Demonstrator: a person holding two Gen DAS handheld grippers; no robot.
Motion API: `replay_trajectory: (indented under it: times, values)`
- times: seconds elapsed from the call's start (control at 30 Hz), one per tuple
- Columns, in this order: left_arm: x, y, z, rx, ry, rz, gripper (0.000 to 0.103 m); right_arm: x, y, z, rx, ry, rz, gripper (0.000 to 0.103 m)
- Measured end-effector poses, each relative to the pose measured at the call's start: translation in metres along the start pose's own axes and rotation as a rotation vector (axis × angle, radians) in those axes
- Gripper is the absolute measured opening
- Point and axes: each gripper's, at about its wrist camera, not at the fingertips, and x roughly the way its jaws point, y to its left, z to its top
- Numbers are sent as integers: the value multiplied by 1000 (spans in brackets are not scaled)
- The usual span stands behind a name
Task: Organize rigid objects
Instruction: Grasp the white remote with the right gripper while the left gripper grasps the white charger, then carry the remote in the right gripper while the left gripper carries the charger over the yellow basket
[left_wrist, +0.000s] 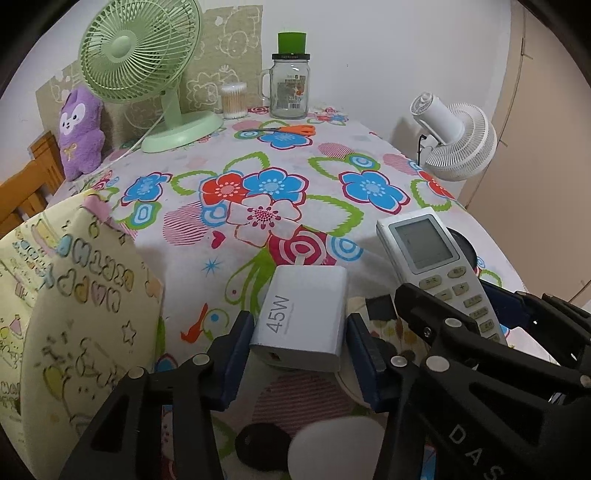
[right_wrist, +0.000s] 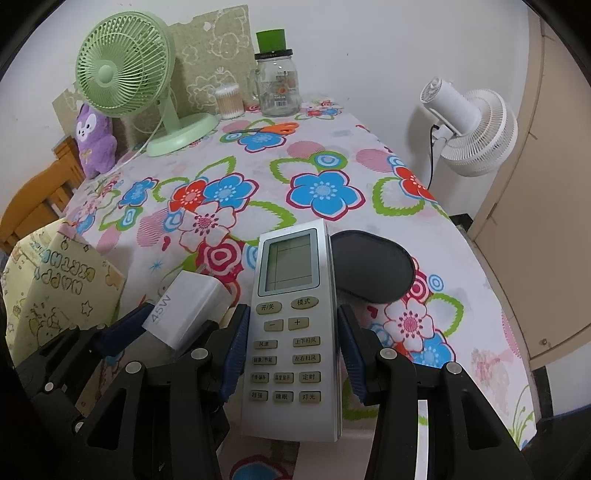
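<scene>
Charger (left_wrist: 301, 312) between jaws (table edge near)

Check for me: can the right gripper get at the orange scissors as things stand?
Probably not: the right gripper is shut on the remote, and the scissors lie far off across the table.

Home, likely a bedroom corner. Table under a floral tablecloth (left_wrist: 295, 177): green desk fan (left_wrist: 142, 55) at its far left, purple plush toy (left_wrist: 79, 129) beside the fan, glass mug jar (left_wrist: 289, 88) to the fan's right.
</scene>
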Motion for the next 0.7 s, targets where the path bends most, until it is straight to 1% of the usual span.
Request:
replay_trajectory:
  times: [0.3, 0.7]
  values:
    - [-17, 1, -10, -14, -13, 11, 51, -18, 7, -10, -12, -20, -4, 50]
    - [-40, -4, -21, 2, -35, 15, 50, -42, 7, -23, 0, -42, -6, 50]
